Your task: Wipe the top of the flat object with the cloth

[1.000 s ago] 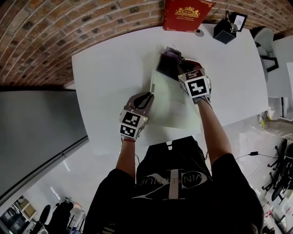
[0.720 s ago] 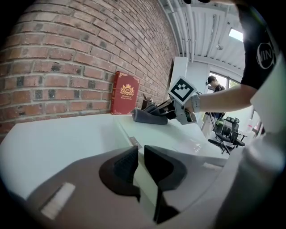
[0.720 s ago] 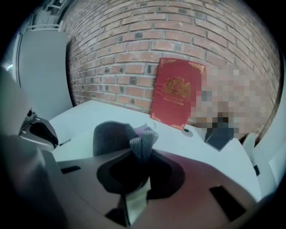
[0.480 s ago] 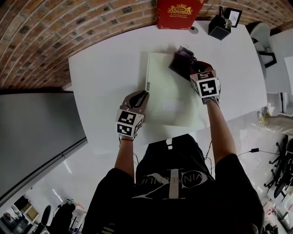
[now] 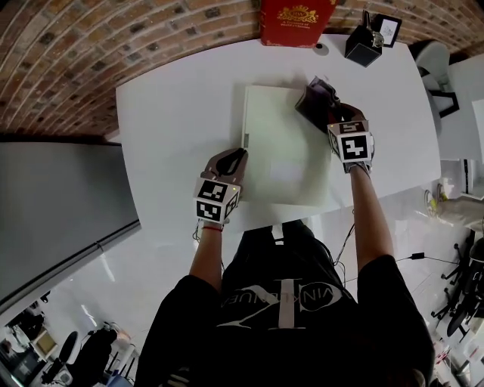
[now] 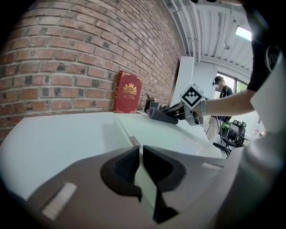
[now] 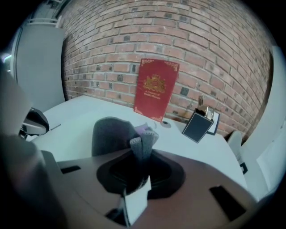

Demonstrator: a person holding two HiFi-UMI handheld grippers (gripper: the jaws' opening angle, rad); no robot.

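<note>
Two tools over a white desk [image 5: 174,113] set against a brick wall. A pale flat board [image 5: 283,151] lies mid-desk. The right tool [image 5: 335,115] is clamped on a dark grey cloth [image 5: 318,97], and the cloth rests on the board's far right corner; the right gripper view shows a fold of it pinched upright between the jaws. The left tool [image 5: 240,153] sits at the board's left edge, its jaws narrow and closing, with the edge just ahead of the tips and nothing clearly pinched. A red book [image 5: 295,19] stands against the wall at the far side, with a black box [image 5: 363,41] to its right.
</note>
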